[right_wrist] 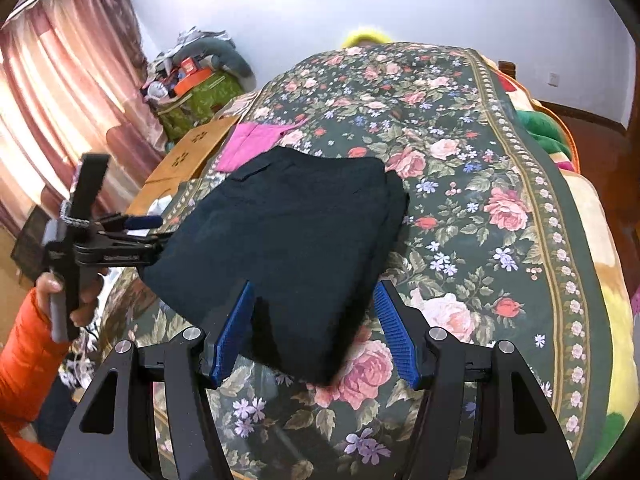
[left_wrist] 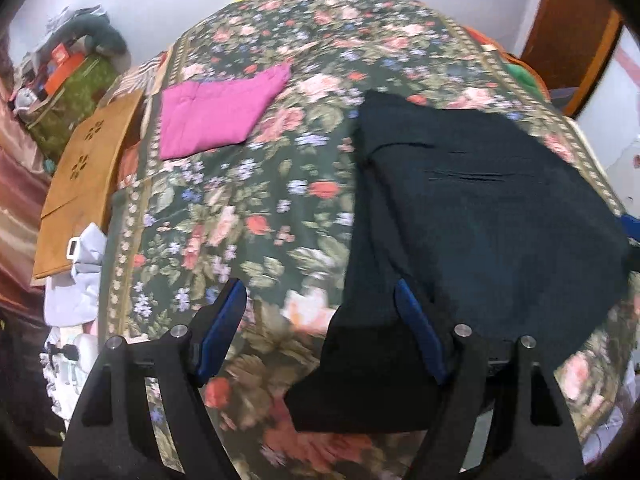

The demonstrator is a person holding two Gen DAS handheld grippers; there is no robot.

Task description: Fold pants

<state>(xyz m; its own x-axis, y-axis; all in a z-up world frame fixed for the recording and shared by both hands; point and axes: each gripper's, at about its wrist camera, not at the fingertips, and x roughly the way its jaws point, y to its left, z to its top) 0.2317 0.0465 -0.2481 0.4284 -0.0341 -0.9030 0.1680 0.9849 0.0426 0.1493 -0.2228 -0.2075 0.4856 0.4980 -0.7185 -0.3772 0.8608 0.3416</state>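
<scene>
Dark folded pants [right_wrist: 296,240] lie flat on a floral bedspread [right_wrist: 460,184]. My right gripper [right_wrist: 316,320] hovers over their near corner, blue fingers [right_wrist: 236,332] apart and pressing on nothing. A hand in an orange sleeve [right_wrist: 24,360] holds my left gripper [right_wrist: 158,236] at the pants' left edge. In the left wrist view, which is blurred, the left gripper [left_wrist: 320,312] is open over the bedspread [left_wrist: 248,208]. The pants [left_wrist: 480,220] spread to the right, their near edge passing under the right finger [left_wrist: 416,328]. Nothing is held.
A folded pink garment [left_wrist: 220,116] lies farther up the bed. Left of the bed stand a brown box with flower cut-outs [left_wrist: 84,184], pale cloths [left_wrist: 80,280], a stuffed green bag [right_wrist: 196,100] and curtains [right_wrist: 60,100]. Bright blankets [right_wrist: 540,132] are bunched along the bed's right side.
</scene>
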